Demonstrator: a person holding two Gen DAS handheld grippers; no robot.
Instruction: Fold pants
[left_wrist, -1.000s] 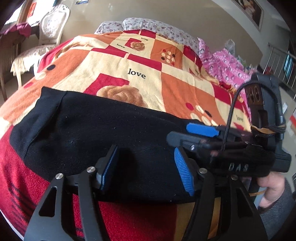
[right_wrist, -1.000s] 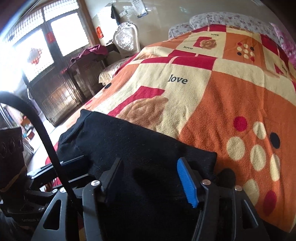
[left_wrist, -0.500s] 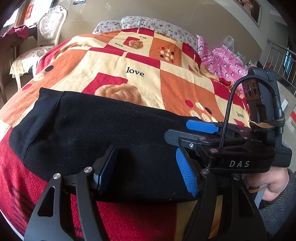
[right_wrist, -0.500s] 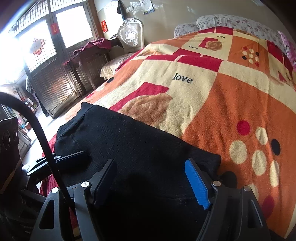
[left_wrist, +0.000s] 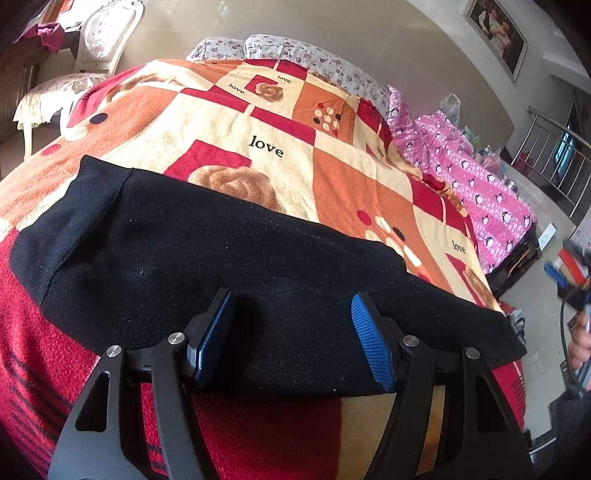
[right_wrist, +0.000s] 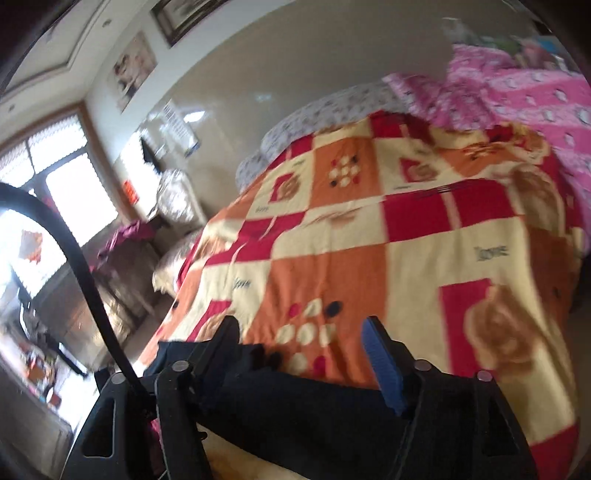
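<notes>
Since the earlier frame my right gripper (right_wrist: 301, 354) swings off toward three o'clock, both it and left gripper (left_wrist: 291, 332) gaping empty, black pants (left_wrist: 221, 266) lying folded lengthwise, cross-fold outstanding.

A patchwork blanket (left_wrist: 229, 122) printed "love" covers the bed. Floral pillows (left_wrist: 295, 51) lie at its far end, a pink quilt (left_wrist: 476, 173) right, a chair (left_wrist: 92, 48) far left.
</notes>
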